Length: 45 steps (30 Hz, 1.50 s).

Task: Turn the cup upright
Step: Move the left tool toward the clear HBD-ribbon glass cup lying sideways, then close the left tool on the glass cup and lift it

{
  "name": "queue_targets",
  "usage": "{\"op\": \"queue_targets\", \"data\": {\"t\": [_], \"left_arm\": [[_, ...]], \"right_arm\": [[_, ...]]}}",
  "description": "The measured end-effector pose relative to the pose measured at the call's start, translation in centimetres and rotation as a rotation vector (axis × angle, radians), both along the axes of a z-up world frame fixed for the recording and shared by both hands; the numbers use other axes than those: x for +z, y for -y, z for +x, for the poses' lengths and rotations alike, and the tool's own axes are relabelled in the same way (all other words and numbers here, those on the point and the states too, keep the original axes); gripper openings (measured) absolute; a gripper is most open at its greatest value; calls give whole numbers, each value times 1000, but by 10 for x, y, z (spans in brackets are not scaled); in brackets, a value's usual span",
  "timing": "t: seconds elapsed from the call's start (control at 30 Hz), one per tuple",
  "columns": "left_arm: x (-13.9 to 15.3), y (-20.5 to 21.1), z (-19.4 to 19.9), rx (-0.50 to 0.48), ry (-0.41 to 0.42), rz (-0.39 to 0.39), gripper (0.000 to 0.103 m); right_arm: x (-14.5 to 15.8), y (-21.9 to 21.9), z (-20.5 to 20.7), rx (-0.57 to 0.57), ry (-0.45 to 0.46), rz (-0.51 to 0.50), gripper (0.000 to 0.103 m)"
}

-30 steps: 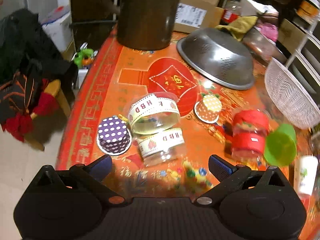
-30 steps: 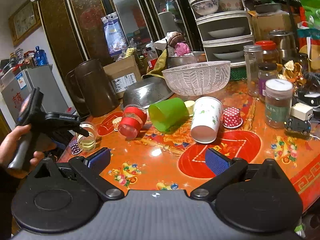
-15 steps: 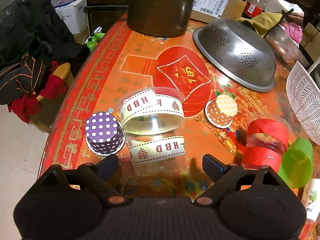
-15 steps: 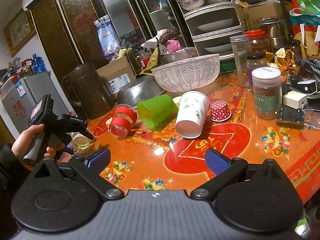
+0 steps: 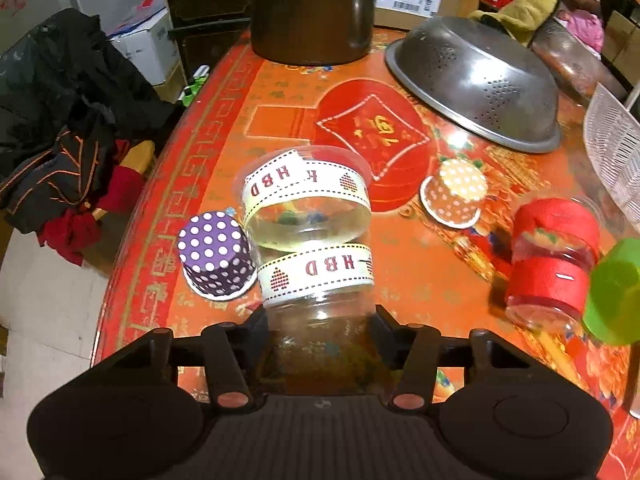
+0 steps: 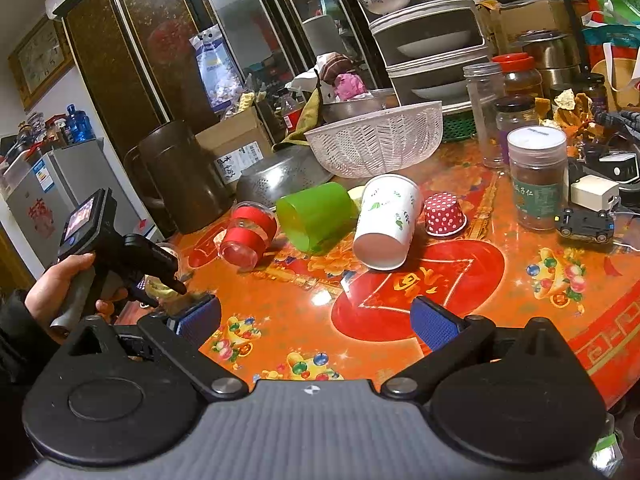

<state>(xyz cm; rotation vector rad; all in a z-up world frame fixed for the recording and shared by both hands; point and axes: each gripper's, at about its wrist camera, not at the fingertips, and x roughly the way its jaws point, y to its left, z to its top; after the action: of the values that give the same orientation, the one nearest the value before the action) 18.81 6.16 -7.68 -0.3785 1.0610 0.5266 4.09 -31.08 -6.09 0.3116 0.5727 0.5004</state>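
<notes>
A clear plastic cup with HBD ribbon bands [image 5: 312, 240] lies on its side on the orange table, mouth pointing away from me. My left gripper [image 5: 320, 324] has its jaws closed against the cup's base end. In the right wrist view the left gripper [image 6: 160, 276] sits at the table's left edge over the cup. My right gripper [image 6: 316, 320] is open and empty above the near table. A red-banded clear cup [image 6: 248, 232], a green cup [image 6: 316, 216] and a white paper cup [image 6: 386, 228] also lie on their sides.
A purple dotted cupcake liner [image 5: 216, 256] sits upside down just left of the cup, an orange one [image 5: 456, 192] to the right. A metal colander [image 5: 476, 80], brown jug [image 5: 312, 8], white basket [image 6: 376, 144], jars [image 6: 536, 176] and a red dotted liner [image 6: 444, 210] crowd the table.
My left gripper moved forward around the HBD cup's base and its jaws closed onto it. The right gripper shifted only slightly.
</notes>
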Motion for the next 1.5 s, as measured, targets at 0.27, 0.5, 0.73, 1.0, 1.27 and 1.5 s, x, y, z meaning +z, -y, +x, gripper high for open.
{"op": "queue_targets", "data": {"t": [0.27, 0.5, 0.73, 1.0, 1.27, 1.5], "left_arm": [[0, 5, -9, -19, 12, 9, 56], [3, 19, -29, -69, 36, 24, 56], [11, 34, -60, -148, 95, 41, 56], [29, 55, -108, -266, 233, 58, 56], [49, 109, -188, -480, 362, 100, 56], [31, 138, -215, -606, 294, 44, 56]], "right_arm": [[-1, -4, -1, 8, -4, -3, 102], [0, -6, 0, 14, -2, -3, 102], [-2, -11, -2, 18, -8, -6, 102], [-3, -16, -3, 27, -9, -13, 102], [-5, -18, -6, 23, -28, -49, 102], [-13, -13, -11, -3, -84, -60, 102]]}}
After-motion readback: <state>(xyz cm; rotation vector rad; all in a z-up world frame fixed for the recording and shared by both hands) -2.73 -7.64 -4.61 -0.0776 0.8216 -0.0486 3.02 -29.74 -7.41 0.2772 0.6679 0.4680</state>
